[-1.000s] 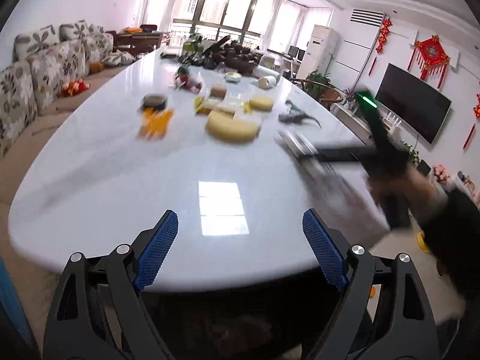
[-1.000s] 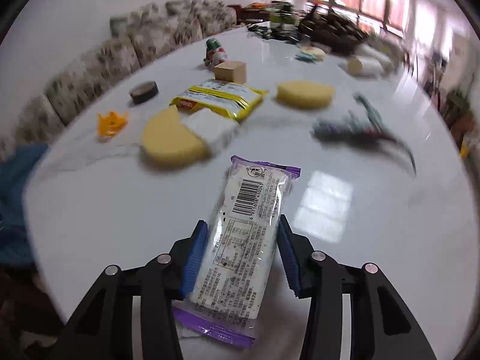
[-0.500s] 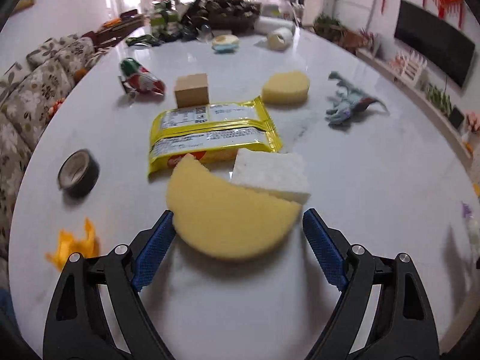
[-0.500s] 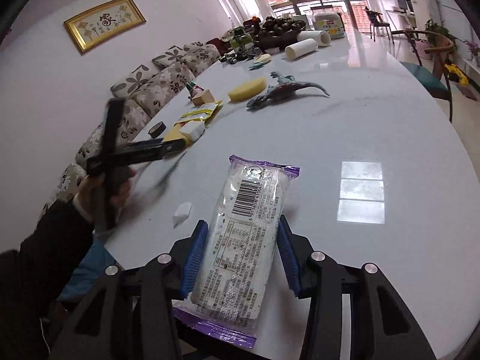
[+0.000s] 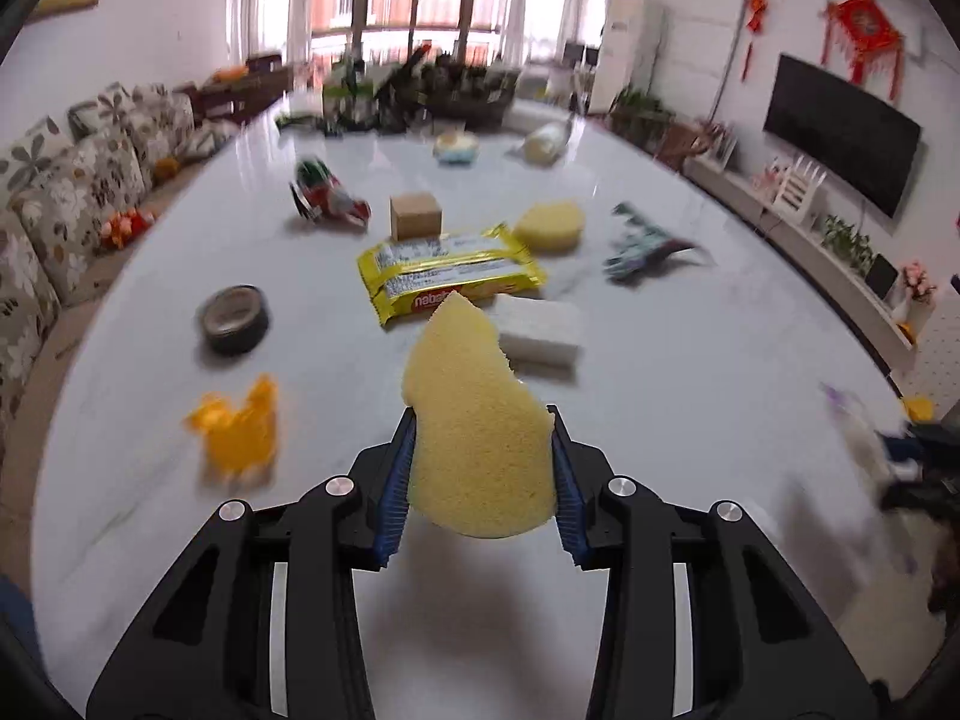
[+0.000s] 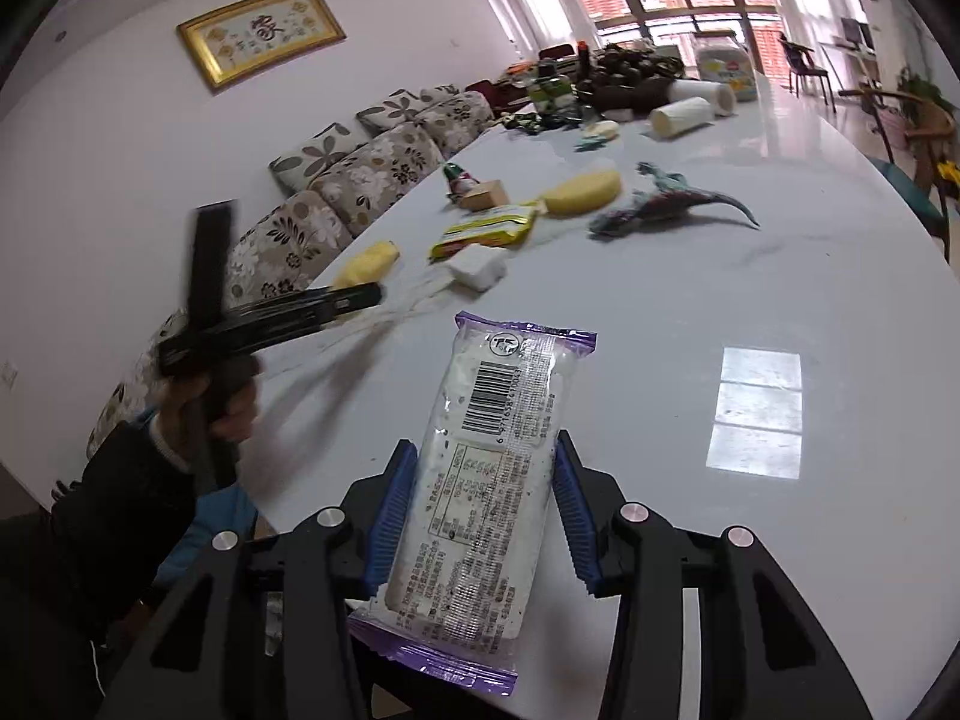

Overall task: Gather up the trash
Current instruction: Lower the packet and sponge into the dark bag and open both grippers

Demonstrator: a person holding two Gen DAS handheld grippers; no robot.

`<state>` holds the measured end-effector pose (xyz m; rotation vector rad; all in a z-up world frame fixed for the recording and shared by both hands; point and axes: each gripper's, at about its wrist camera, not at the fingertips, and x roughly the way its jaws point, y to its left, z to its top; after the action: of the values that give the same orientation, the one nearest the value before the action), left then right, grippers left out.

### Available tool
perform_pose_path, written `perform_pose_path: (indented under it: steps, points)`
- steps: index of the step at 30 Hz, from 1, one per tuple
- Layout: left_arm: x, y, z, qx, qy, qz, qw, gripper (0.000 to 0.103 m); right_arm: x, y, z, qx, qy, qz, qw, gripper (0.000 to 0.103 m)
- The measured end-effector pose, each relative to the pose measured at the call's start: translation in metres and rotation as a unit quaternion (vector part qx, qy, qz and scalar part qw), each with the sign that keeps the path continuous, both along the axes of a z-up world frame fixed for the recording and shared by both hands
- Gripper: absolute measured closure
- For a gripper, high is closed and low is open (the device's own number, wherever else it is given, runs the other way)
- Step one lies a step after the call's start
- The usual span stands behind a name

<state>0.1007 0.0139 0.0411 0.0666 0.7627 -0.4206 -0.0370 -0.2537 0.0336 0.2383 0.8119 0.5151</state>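
My left gripper (image 5: 480, 474) is shut on a yellow half-round sponge (image 5: 474, 420) and holds it above the white table (image 5: 690, 372). The sponge also shows in the right wrist view (image 6: 369, 261), held by the left gripper (image 6: 360, 295). My right gripper (image 6: 485, 504) is shut on a purple-edged clear snack wrapper (image 6: 486, 474), held above the table's near end. A yellow snack packet (image 5: 447, 276) and a white foam block (image 5: 540, 333) lie mid-table.
On the table are a tape roll (image 5: 234, 319), an orange scrap (image 5: 240, 426), a cardboard cube (image 5: 415, 216), a second yellow sponge (image 5: 549, 225), a toy dinosaur (image 6: 666, 201) and a red-green wrapper (image 5: 327, 198). Clutter and paper rolls (image 6: 690, 111) fill the far end. A floral sofa (image 5: 72, 198) lines the left side.
My left gripper closed on the yellow sponge and lifted it off the table. My right gripper still holds the wrapper and has barely moved.
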Motion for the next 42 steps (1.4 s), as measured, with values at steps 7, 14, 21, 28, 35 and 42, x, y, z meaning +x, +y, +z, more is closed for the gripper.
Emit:
perform_pose_path:
  steps: [7, 14, 21, 28, 35, 42]
  points:
    - [-0.136, 0.014, 0.026, -0.007, -0.057, -0.041, 0.9975, 0.062, -0.036, 0.031, 0.02, -0.006, -0.021, 0.04, 0.999, 0.058]
    - [-0.229, 0.016, -0.023, 0.025, 0.005, -0.082, 0.9963, 0.057, -0.102, 0.07, 0.01, -0.046, 0.001, 0.145, 0.988, 0.058]
    - [-0.223, 0.005, -0.152, 0.051, 0.158, -0.097, 0.9814, 0.05, -0.118, 0.113, -0.108, -0.088, 0.144, 0.228, 0.959, 0.058]
    - [-0.189, 0.001, -0.279, 0.129, 0.297, -0.076, 0.9432, 0.026, -0.092, 0.128, -0.224, -0.17, 0.22, 0.235, 0.931, 0.045]
    - [-0.187, 0.009, -0.266, 0.096, 0.3, -0.096, 0.9443, 0.021, -0.119, 0.099, -0.109, -0.122, 0.108, 0.223, 0.961, 0.044]
    - [-0.185, 0.014, -0.274, 0.061, 0.319, -0.088, 0.9415, 0.021, -0.102, 0.061, -0.025, -0.061, 0.009, 0.145, 0.987, 0.043]
